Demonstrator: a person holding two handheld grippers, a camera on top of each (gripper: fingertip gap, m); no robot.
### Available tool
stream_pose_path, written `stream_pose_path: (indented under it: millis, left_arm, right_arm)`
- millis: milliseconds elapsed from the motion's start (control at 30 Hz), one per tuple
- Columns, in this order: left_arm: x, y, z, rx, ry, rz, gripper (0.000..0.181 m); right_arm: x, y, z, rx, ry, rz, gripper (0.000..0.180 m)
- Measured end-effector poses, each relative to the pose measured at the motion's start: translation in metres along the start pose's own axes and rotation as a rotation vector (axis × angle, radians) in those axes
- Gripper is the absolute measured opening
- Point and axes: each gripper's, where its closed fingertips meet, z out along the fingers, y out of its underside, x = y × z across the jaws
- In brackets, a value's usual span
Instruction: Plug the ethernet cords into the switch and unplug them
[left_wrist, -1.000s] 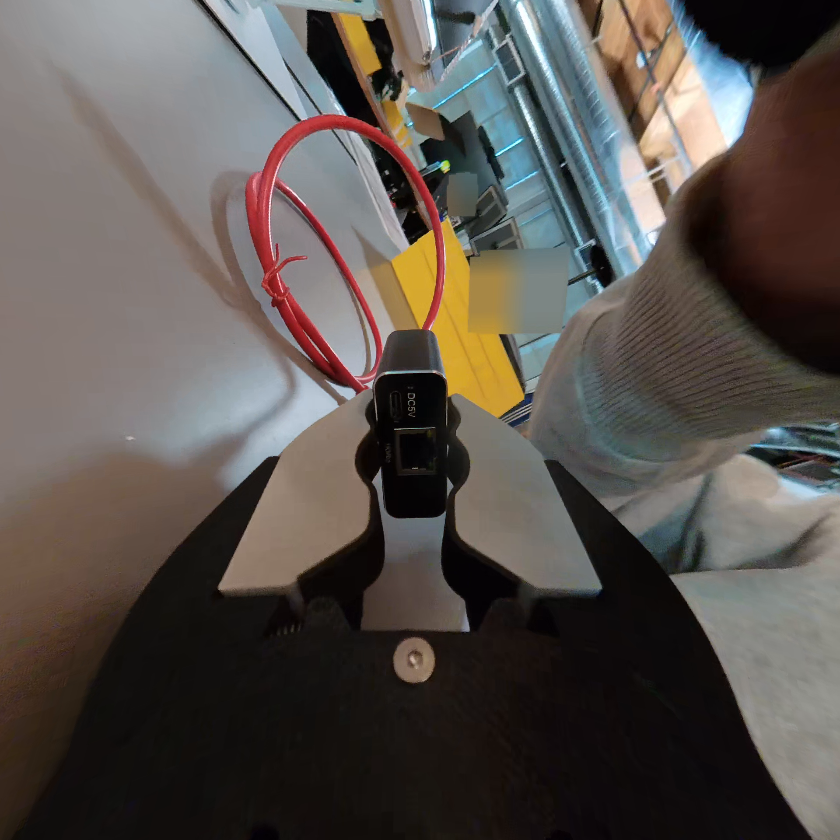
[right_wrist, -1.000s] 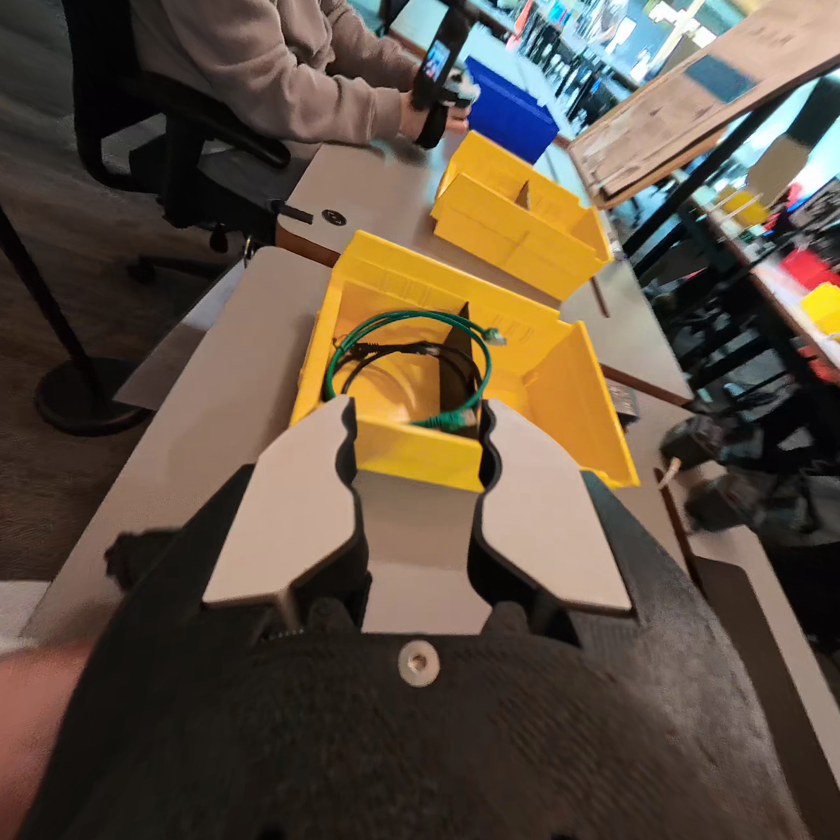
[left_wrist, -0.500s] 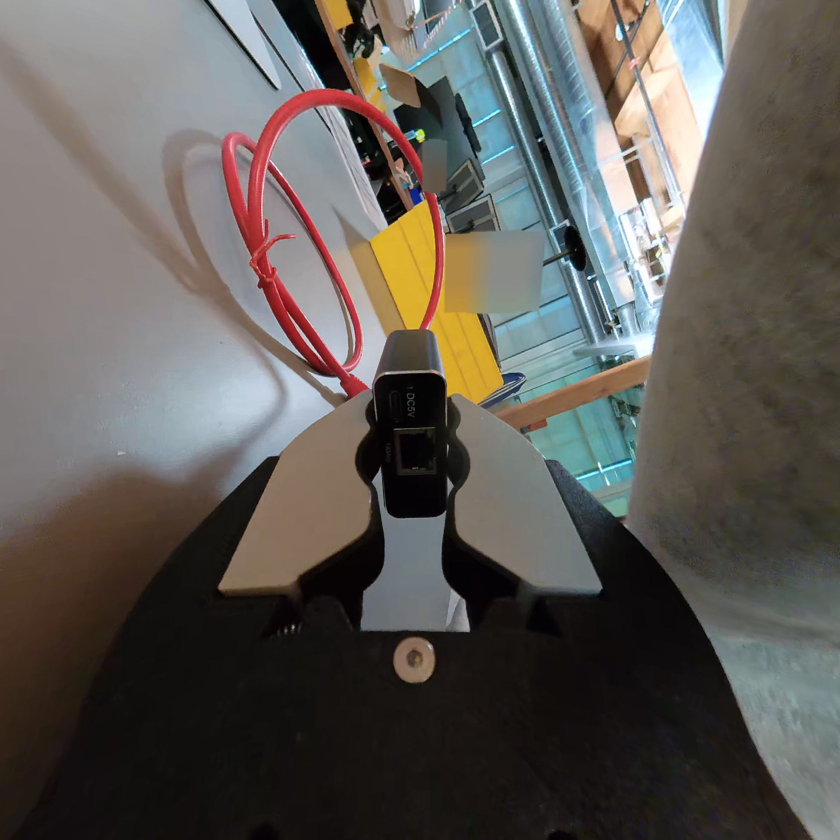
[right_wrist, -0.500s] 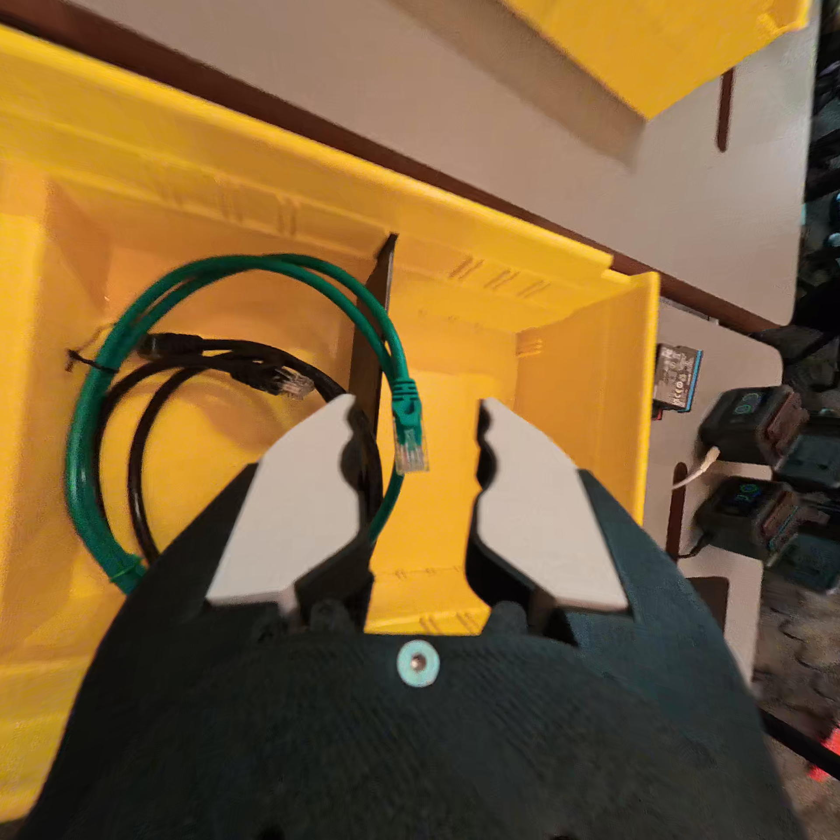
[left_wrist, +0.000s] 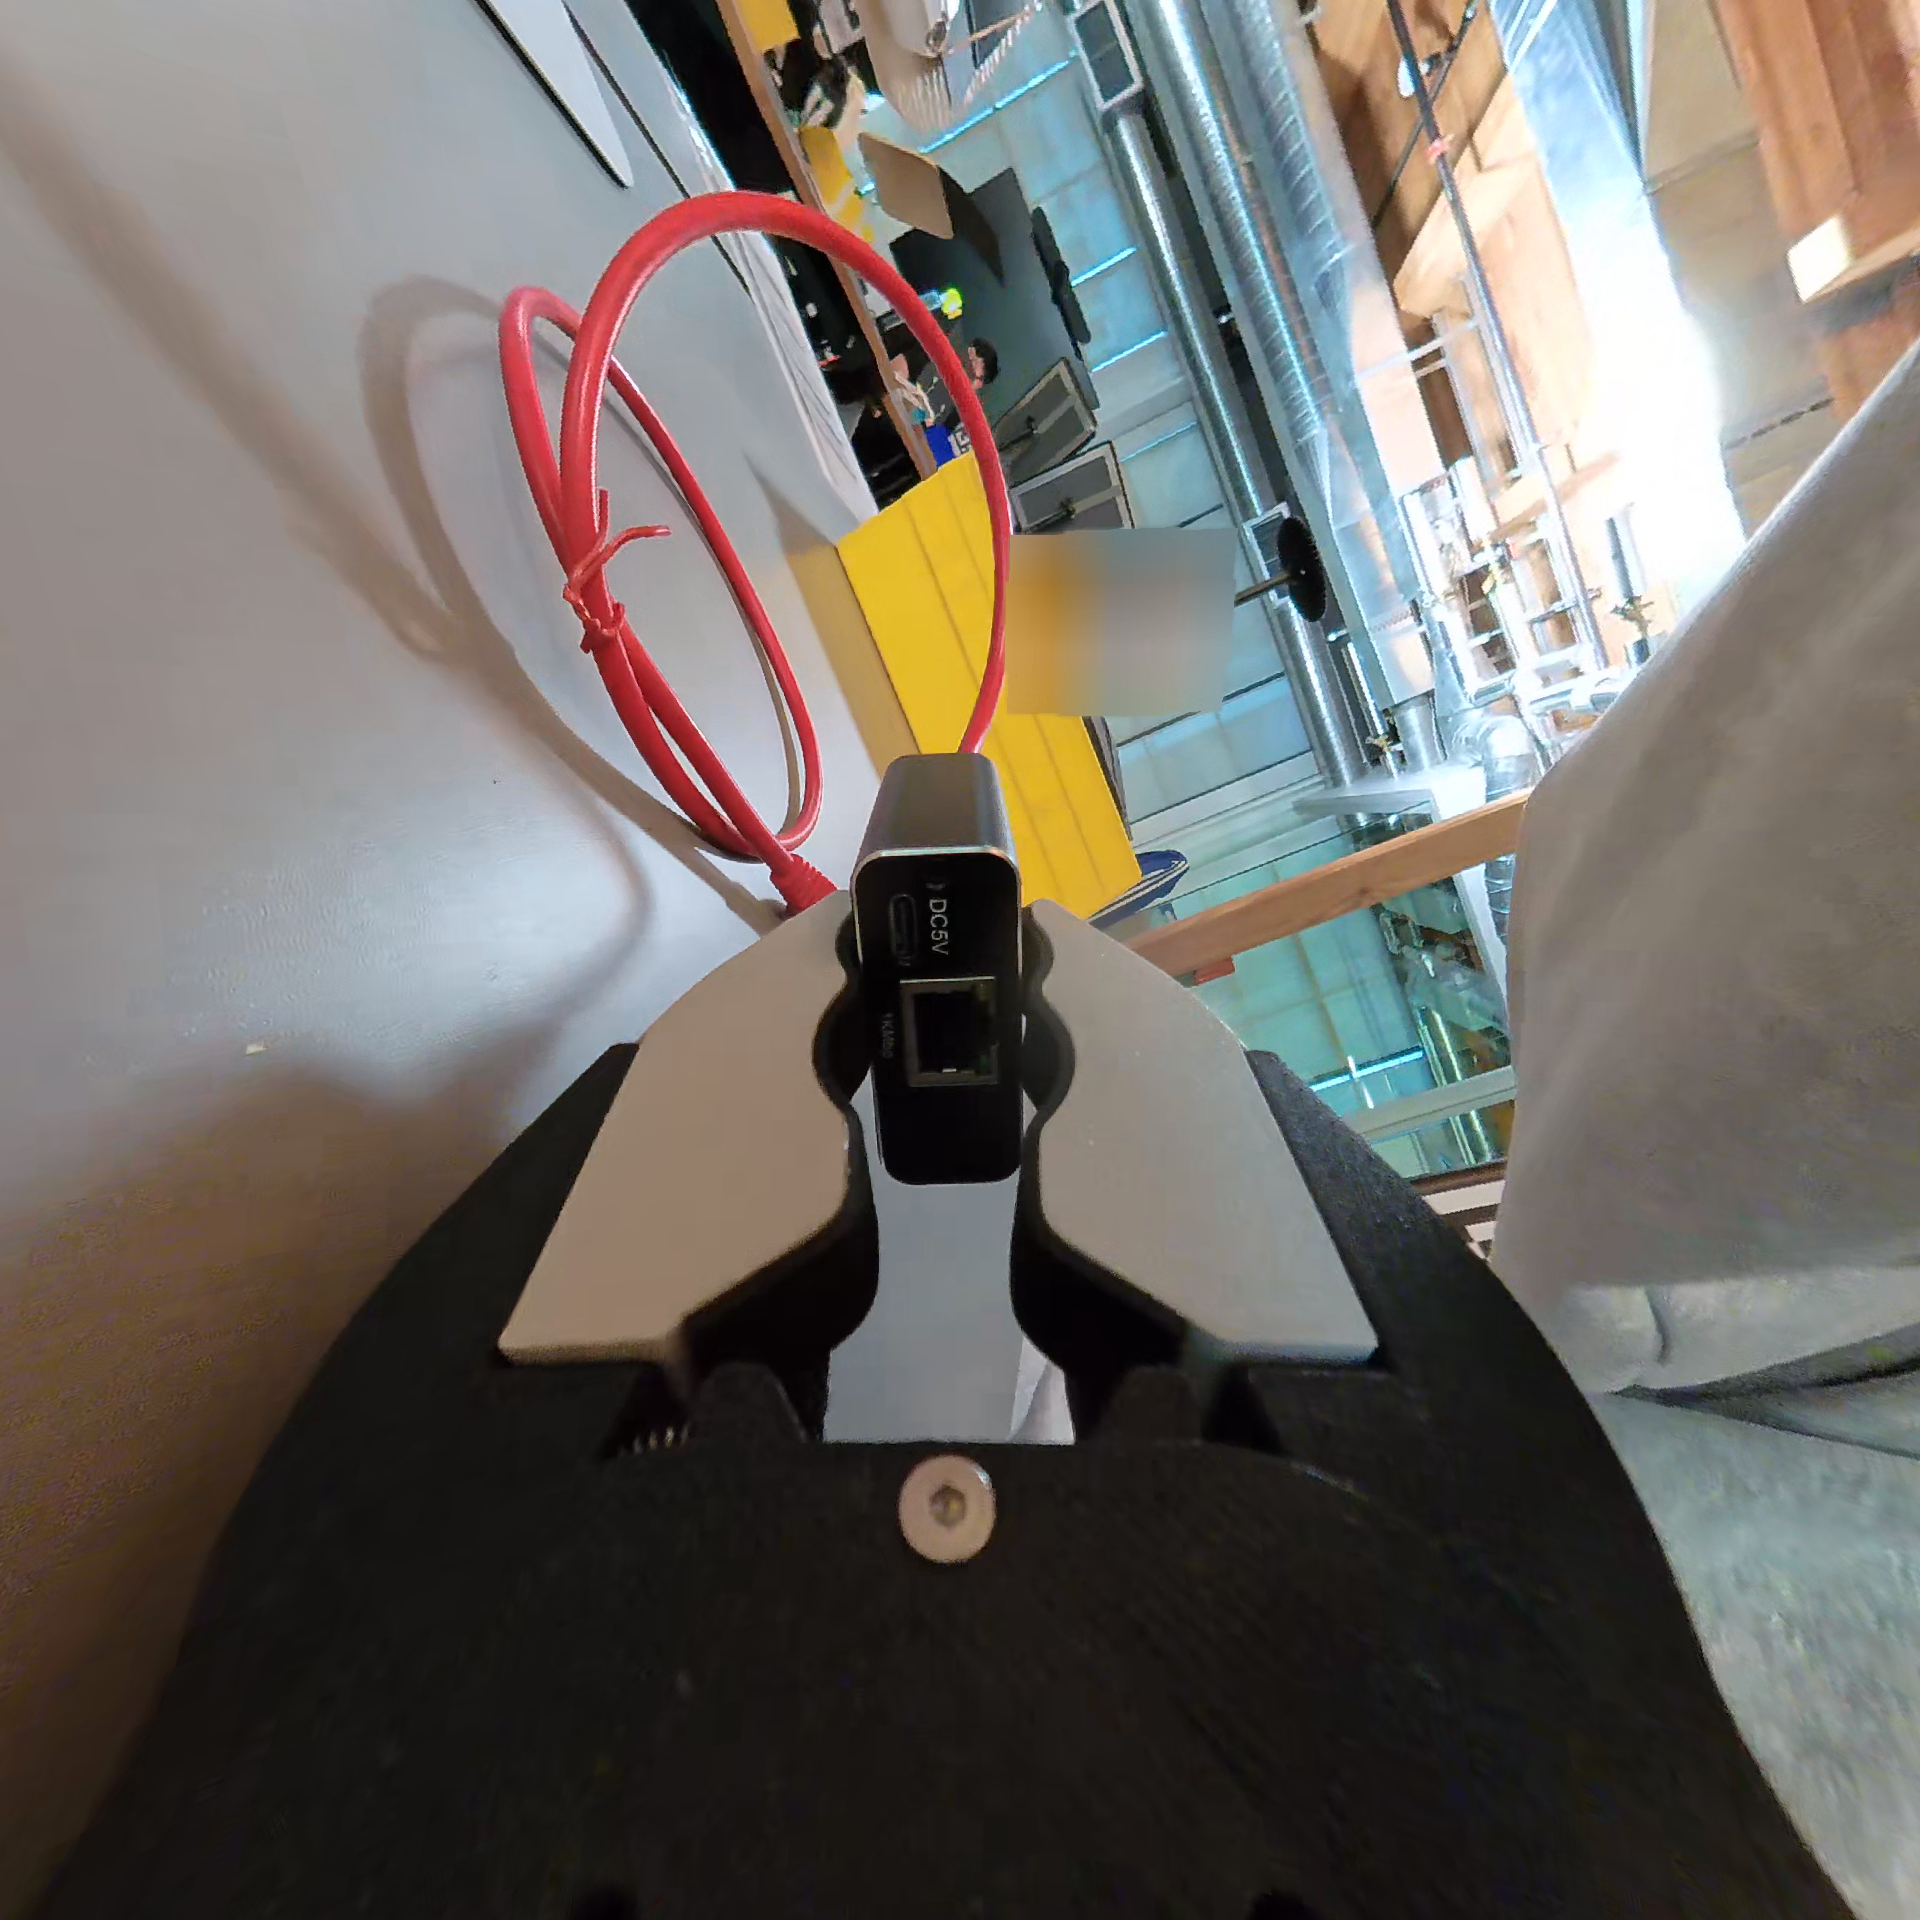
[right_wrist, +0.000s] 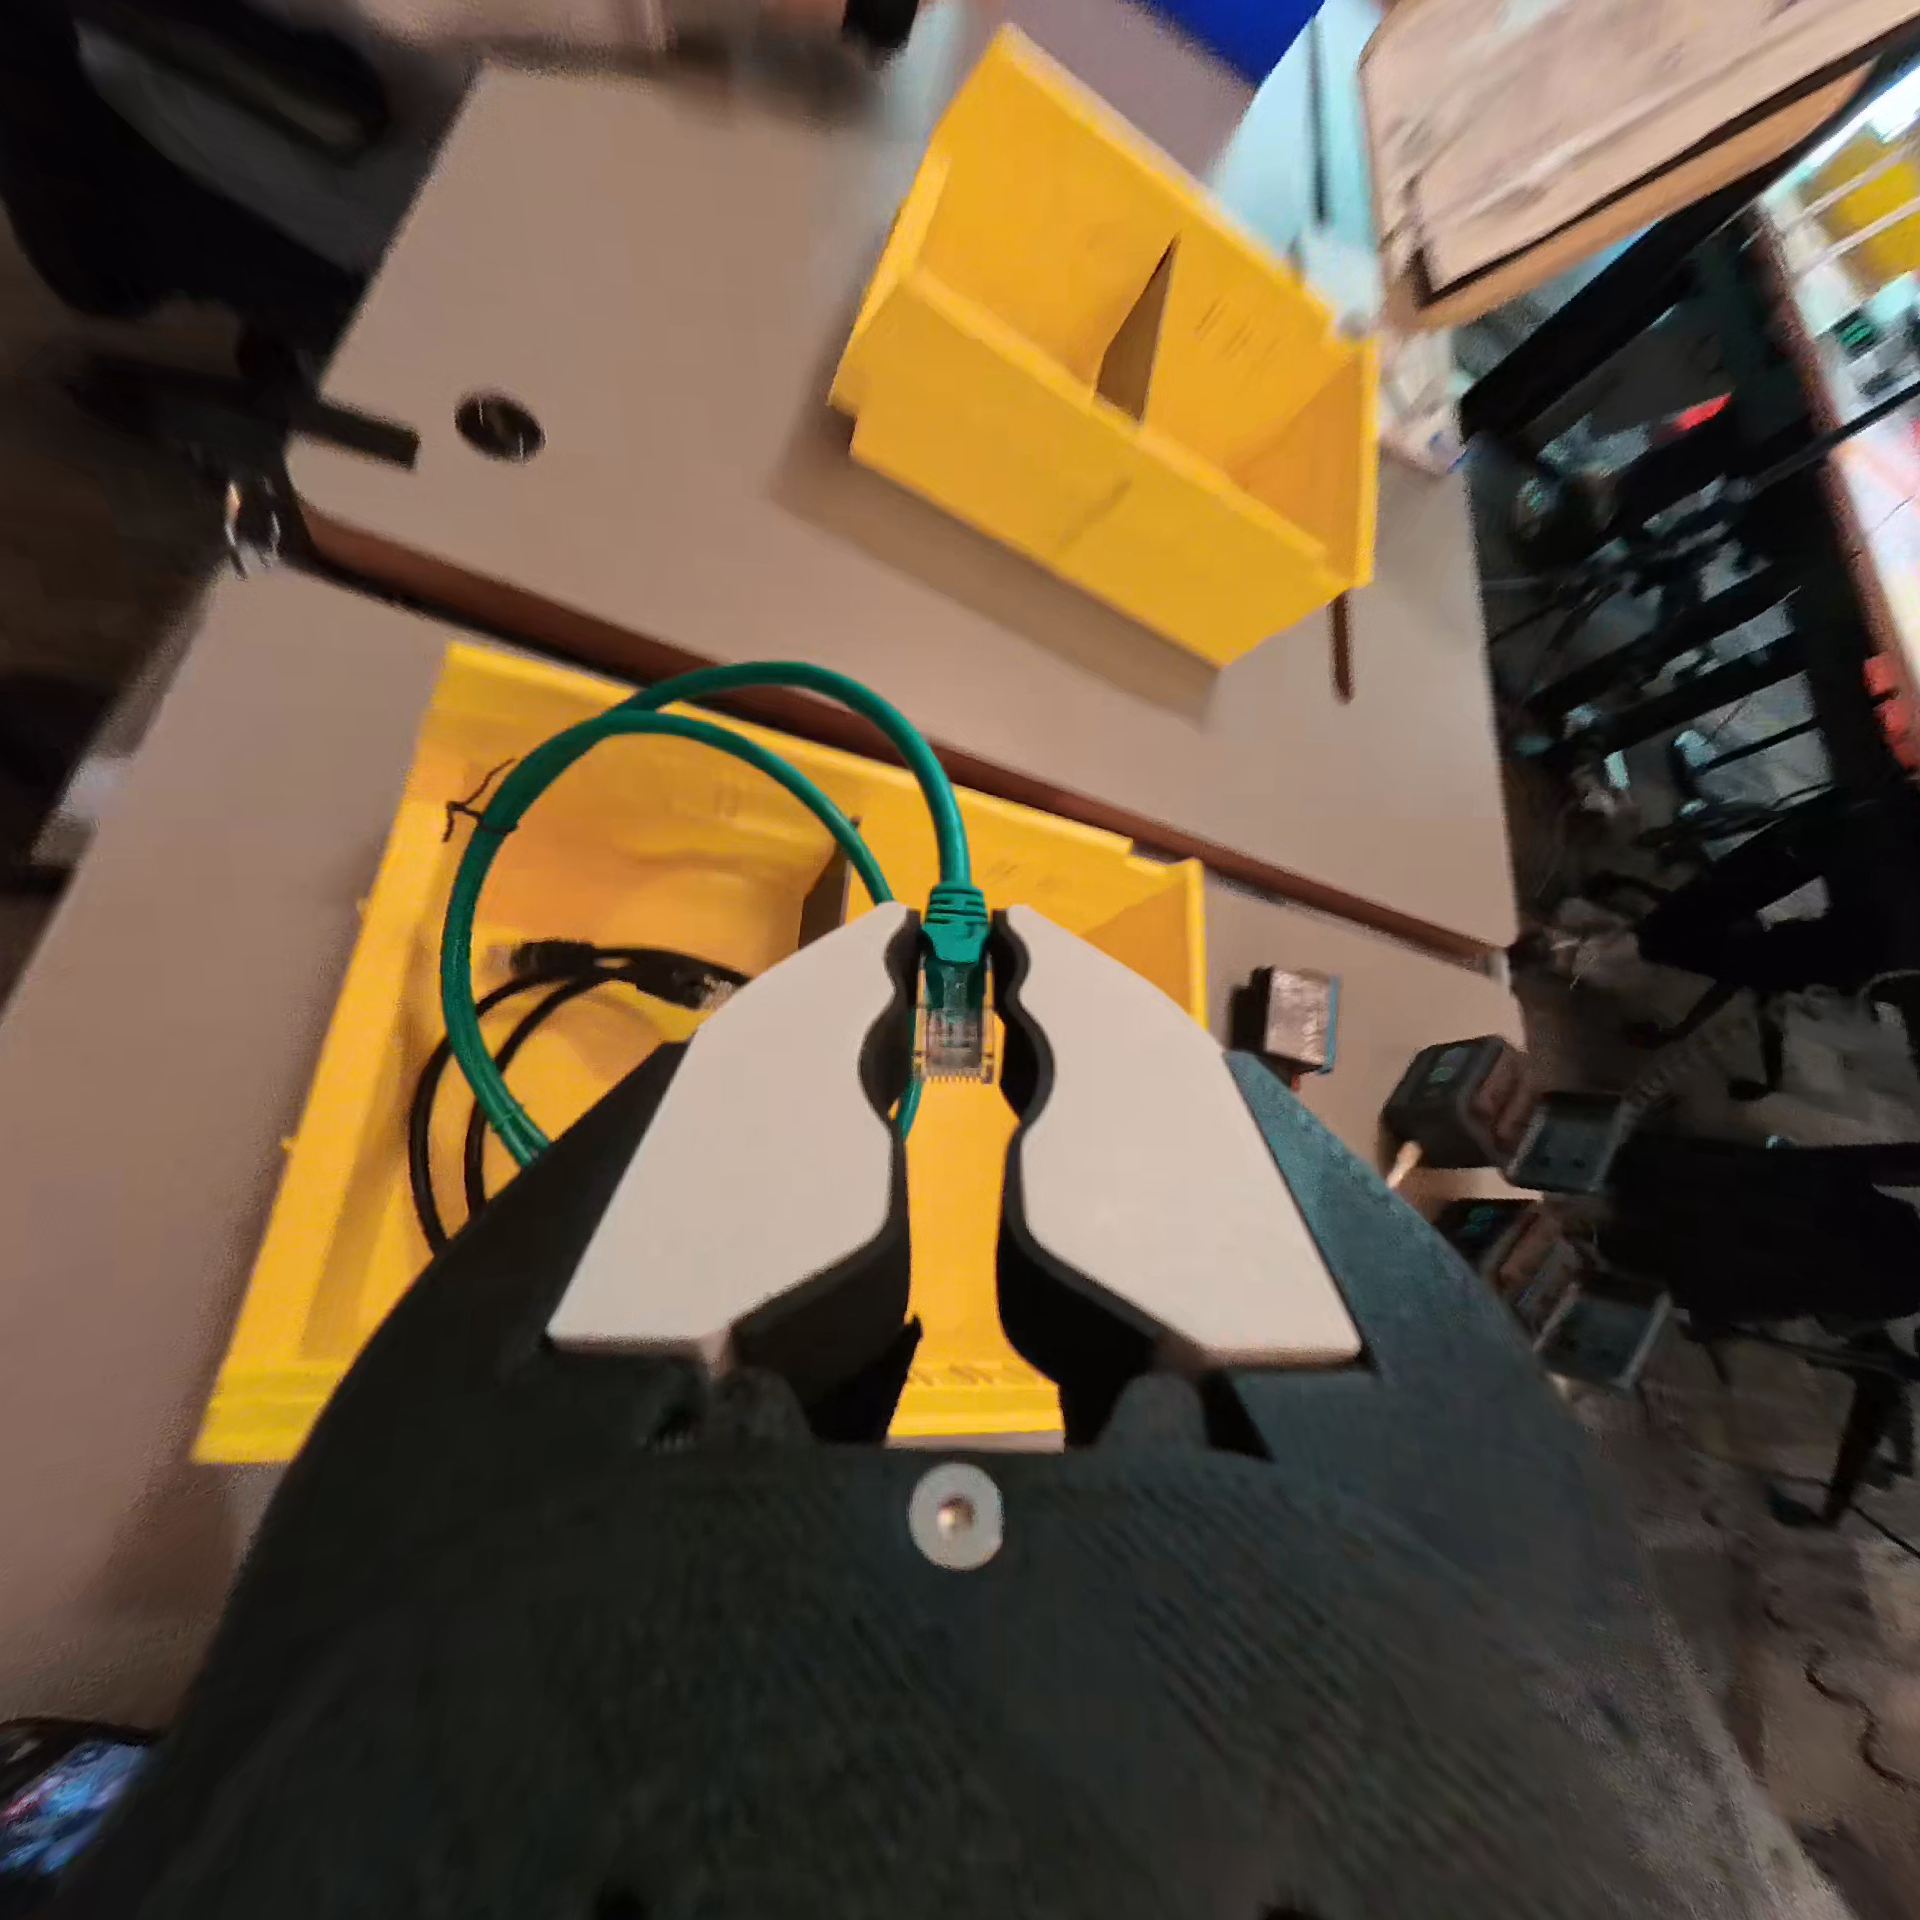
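A grey table (left_wrist: 208, 831) is seen at the left of the left wrist view, with a coiled red cord (left_wrist: 665, 582) lying on it; one end of the cord runs to the far end of the black switch (left_wrist: 940, 997). The switch is clamped between the closed-in fingers of the left gripper (left_wrist: 943, 935), its empty port facing the camera. In the right wrist view, a yellow bin (right_wrist: 343, 1195) sits on the table and a black cord (right_wrist: 457, 1081) lies in its left compartment. The green cord (right_wrist: 644, 748) loops up above the bin, and its plug is pinched in the right gripper (right_wrist: 954, 925), clear tip toward the camera.
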Motion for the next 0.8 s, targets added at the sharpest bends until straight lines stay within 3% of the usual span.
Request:
stream_pose_path:
  millis: [200, 333, 533, 700, 800]
  left_arm:
    - [0.0, -0.001, -0.001, 0.006, 0.005, -0.005, 0.025]
    - [0.0, -0.001, -0.001, 0.009, 0.007, -0.006, 0.025]
    - [0.0, -0.002, -0.002, 0.018, 0.012, -0.015, 0.025]
    - [0.001, -0.002, -0.002, 0.019, 0.02, -0.022, 0.025]
    - [0.0, -0.002, -0.002, 0.018, 0.011, -0.022, 0.025]
  right_arm:
    - [0.036, -0.05, -0.104, 0.318, 0.095, 0.096, 0.013]
    - [0.048, -0.052, -0.185, 0.484, 0.129, 0.152, 0.013]
    - [0.045, 0.011, -0.289, 0.527, 0.165, 0.263, 0.013]
    - [-0.004, 0.075, -0.361, 0.526, 0.095, 0.208, 0.013]
    - [-0.027, 0.128, -0.385, 0.445, 0.104, 0.199, 0.013]
